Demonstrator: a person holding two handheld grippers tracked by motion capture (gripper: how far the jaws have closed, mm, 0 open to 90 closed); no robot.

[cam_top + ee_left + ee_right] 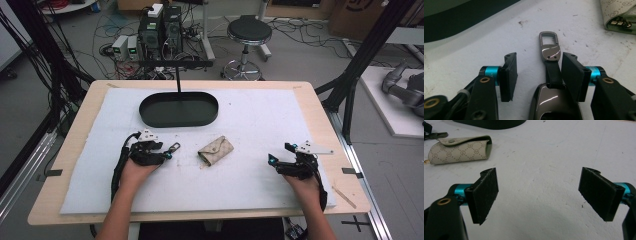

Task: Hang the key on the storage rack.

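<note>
— Starting nearest: left gripper [169, 155], resting on the white mat [260, 125], jaws parted. A car key fob [554, 102] lies between them, close against one pad, its strap and metal clasp [549, 45] pointing ahead. Not clamped.

— And the other hand?

— Right gripper [272, 161], well apart on the right side of the mat, jaws spread wide, nothing between them.

— Next item out?

— Beige monogram key pouch [216, 150], mid-mat, just beyond the clasp, lying on its side. Farther still, a dark oval tray [178, 109] with nothing in it. Past the table edge: a stool [249, 31] and power supplies on the floor.

— Step in hand?

— My reading: the fob is either about to be gripped or just set down; I can't tell which. A grip would need the jaws centred on the fob body and closed squarely.

— Anything one camera adds?

— Left gripper view shows the fob's glossy body and gold hardware inside the pouch's open end; from the high view the fob is mostly hidden under the hand. Right gripper view shows the pouch flap [461, 141] with its snap.
</note>
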